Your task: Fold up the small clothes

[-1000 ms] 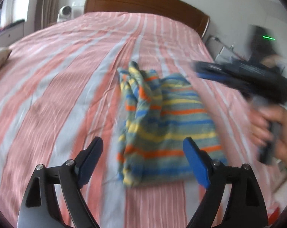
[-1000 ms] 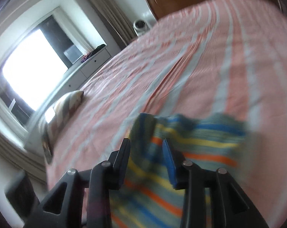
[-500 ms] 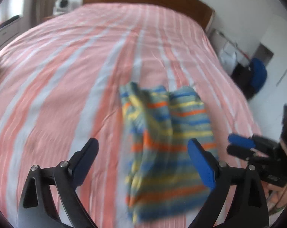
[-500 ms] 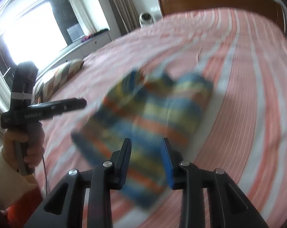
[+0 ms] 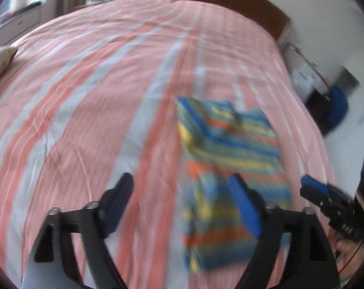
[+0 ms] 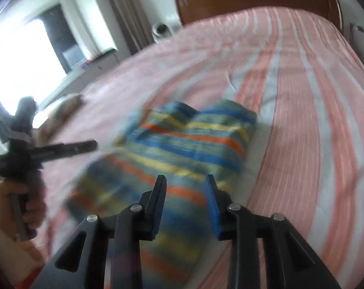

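Observation:
A small striped garment (image 5: 227,159) in blue, yellow, orange and grey-green lies folded on the pink-and-white striped bed (image 5: 90,91). It also shows in the right wrist view (image 6: 182,151). My left gripper (image 5: 182,190) is open and empty, above the bed just left of the garment's near end. My right gripper (image 6: 185,183) is open and empty, hovering over the garment's near part. In the left wrist view the right gripper (image 5: 314,187) sits at the bed's right edge. In the right wrist view the left gripper (image 6: 85,145) is held in a hand to the garment's left.
A wooden headboard (image 6: 254,0) stands at the far end of the bed. A patterned pillow (image 6: 61,110) lies at the bed's left side. A window (image 6: 20,60) and a low cabinet are on the left. A blue chair (image 5: 336,106) stands to the bed's right.
Both grippers have drawn back from the garment toward the near side. The left gripper has shifted left. The garment lies where it was, folded.

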